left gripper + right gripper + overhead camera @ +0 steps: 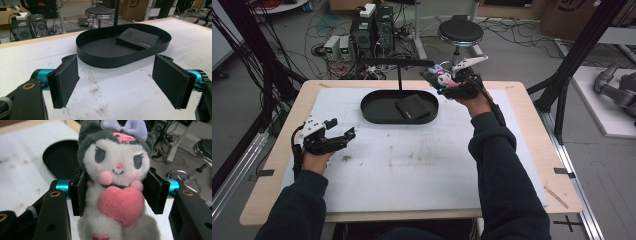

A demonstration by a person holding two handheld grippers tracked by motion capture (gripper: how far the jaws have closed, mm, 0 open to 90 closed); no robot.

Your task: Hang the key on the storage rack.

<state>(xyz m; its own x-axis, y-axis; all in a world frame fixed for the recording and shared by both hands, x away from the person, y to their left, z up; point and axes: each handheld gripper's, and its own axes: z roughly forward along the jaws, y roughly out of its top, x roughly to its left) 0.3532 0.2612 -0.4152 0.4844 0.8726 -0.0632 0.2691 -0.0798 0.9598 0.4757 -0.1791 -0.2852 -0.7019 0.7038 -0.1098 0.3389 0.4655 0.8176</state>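
Gripping a white-and-grey plush doll with a pink heart, the right gripper is clamped on its body, holding it upright in the air above the table's far edge, just right of the black oval metal tray. That tray, with a black folded wallet in its right half, lies down and left of the doll, its left half free. Nearer the table's left edge, the left gripper rests low, jaws spread and empty.
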